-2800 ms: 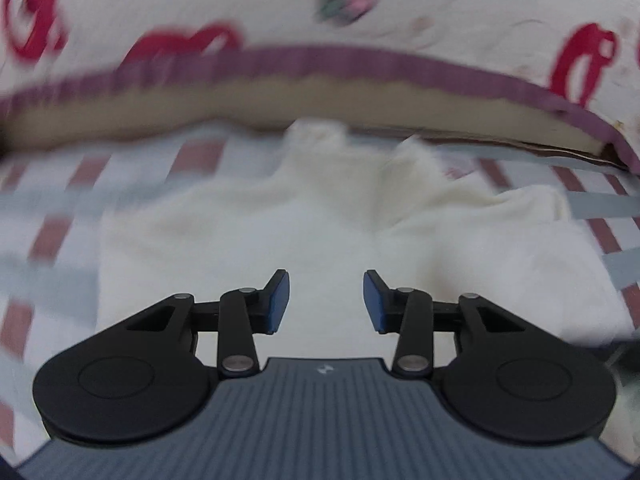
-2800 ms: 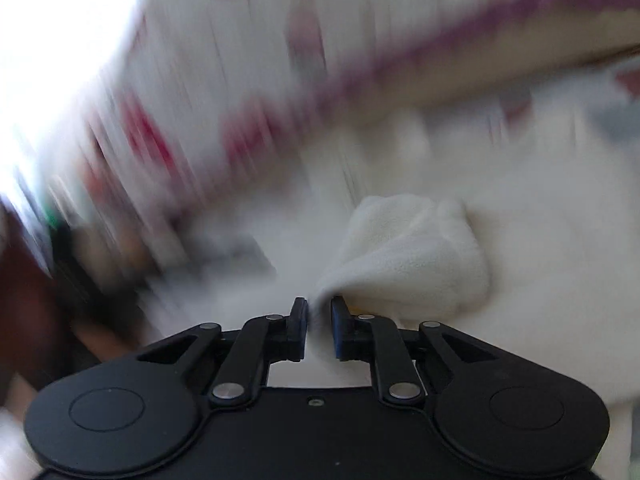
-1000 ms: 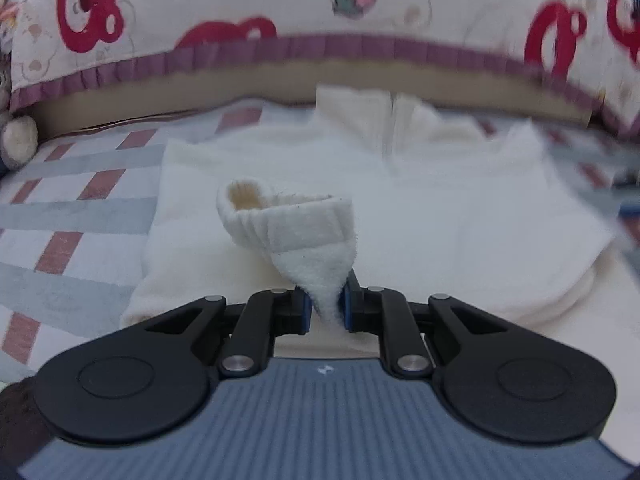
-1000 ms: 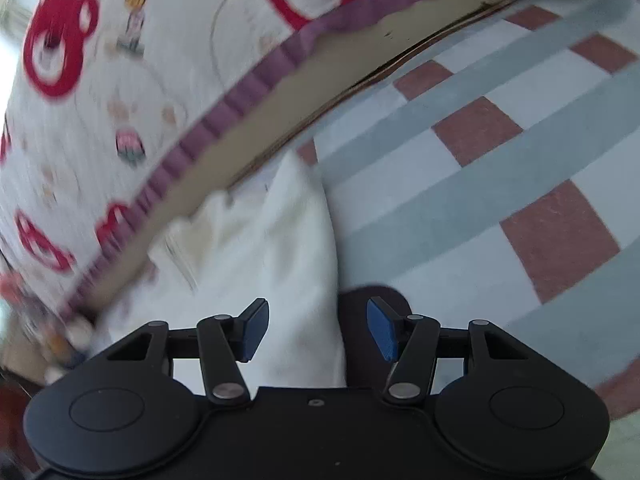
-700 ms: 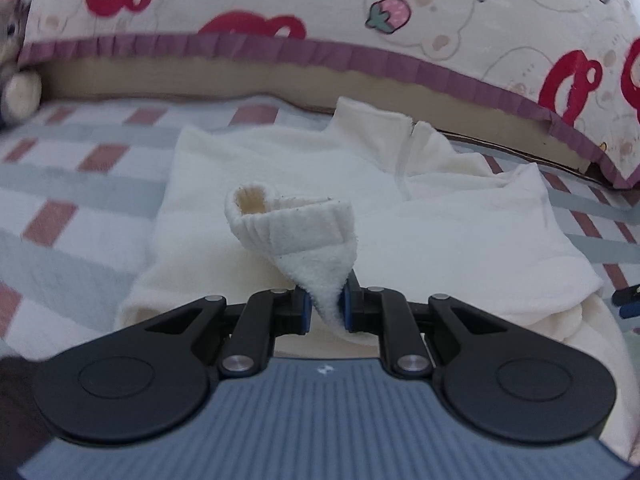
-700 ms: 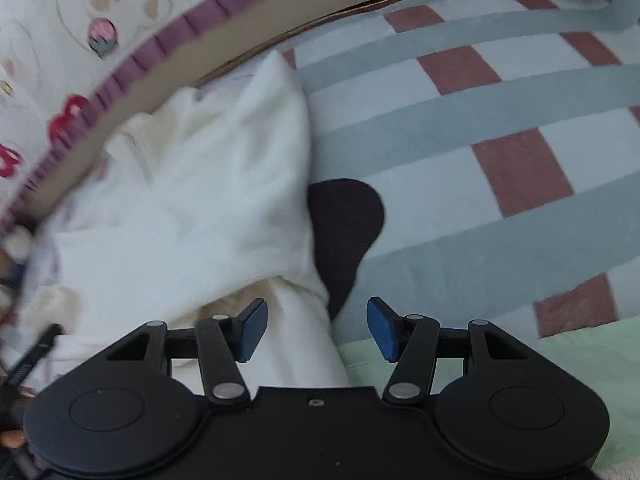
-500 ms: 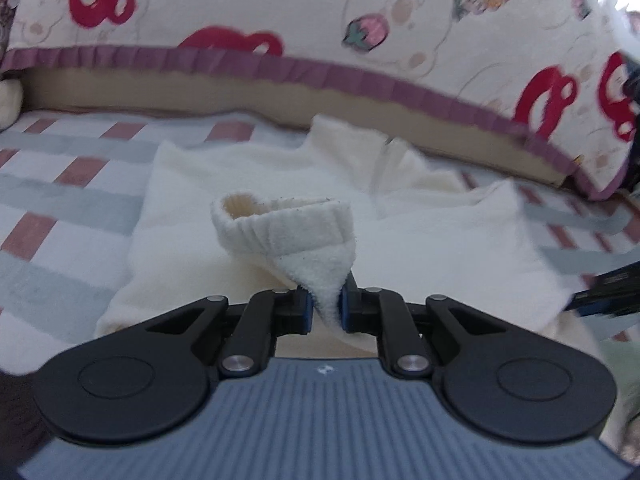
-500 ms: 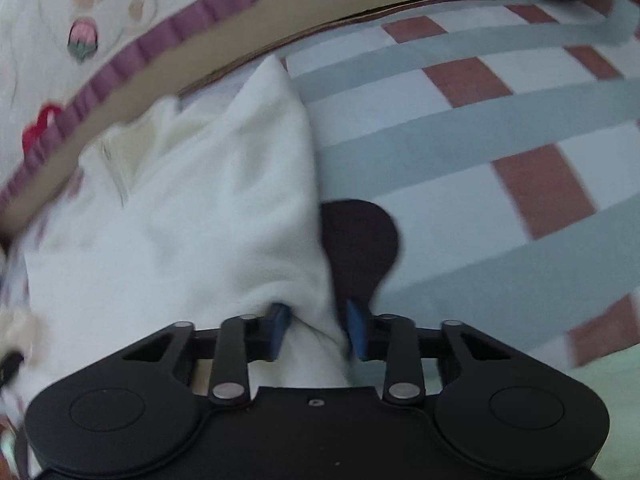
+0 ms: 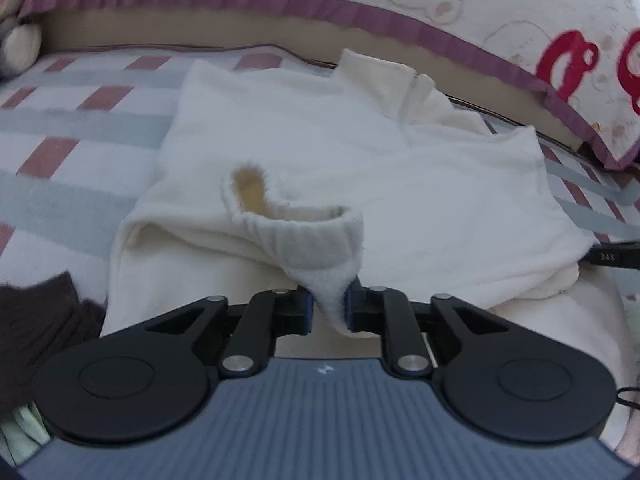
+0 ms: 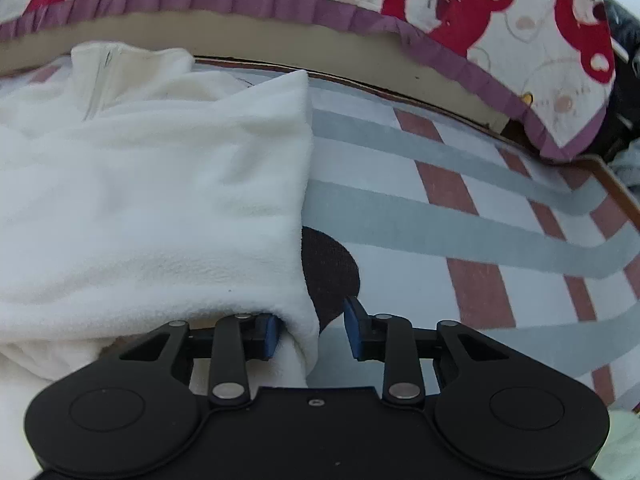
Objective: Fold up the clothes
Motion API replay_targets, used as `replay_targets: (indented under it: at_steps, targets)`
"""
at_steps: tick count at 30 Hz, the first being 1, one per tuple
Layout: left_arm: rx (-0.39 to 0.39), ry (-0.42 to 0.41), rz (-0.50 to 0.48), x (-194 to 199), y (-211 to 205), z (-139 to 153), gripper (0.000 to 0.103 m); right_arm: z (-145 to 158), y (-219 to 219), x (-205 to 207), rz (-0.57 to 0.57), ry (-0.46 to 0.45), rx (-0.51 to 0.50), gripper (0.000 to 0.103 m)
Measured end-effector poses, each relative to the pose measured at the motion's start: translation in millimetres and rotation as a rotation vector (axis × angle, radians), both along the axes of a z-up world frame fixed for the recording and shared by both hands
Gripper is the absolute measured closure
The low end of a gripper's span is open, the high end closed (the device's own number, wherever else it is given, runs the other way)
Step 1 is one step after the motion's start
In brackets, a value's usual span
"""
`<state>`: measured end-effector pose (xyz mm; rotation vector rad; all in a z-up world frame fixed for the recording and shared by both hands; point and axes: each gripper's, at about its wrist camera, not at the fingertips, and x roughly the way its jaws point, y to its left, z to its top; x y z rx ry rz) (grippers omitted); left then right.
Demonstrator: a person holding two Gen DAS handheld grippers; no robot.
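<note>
Left wrist view: left tongs (image 9: 327,307), jaws just easing apart, still pinch the ribbed sleeve cuff (image 9: 296,232) over the cream fleece pullover (image 9: 360,152), which lies flat on the striped bed (image 9: 60,128). Lay the cuff flat before letting go.

Right wrist view: right tongs (image 10: 310,330) straddle the pullover's side edge (image 10: 298,320); only one pad touches, not clenched. Seat both layers first.

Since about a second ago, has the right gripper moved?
Yes. The right gripper has swung from the striped sheet onto the white fleece's edge, closing around it.
</note>
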<state>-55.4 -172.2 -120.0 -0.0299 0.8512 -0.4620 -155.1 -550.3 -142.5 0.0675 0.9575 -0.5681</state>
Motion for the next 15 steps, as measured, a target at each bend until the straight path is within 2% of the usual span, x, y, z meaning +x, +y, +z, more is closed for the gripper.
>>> replay_targets:
  at_steps: [2, 5, 10, 12, 15]
  targets:
    - [-0.001, -0.02, 0.022, 0.7, 7.5, 6.6, 0.066, 7.0, -6.7, -3.4, -0.02, -0.018, 0.039, 0.059]
    - [-0.024, -0.016, 0.047, 1.2, 25.4, 13.0, 0.059, 15.8, -15.4, -10.7, -0.066, -0.041, 0.138, 0.054]
    - [-0.024, -0.004, 0.092, 5.1, 55.6, 10.7, 0.059, 29.3, -46.7, -38.9, -0.223, -0.085, 0.447, 0.049]
    - [-0.04, 0.012, 0.112, 10.0, 67.0, 7.8, 0.059, 39.0, -59.3, -52.4, -0.29, -0.156, 0.549, 0.049]
    - [-0.109, 0.024, 0.105, 26.0, 70.9, 8.9, 0.059, 58.2, -63.1, -44.5, -0.261, -0.26, 0.577, 0.048]
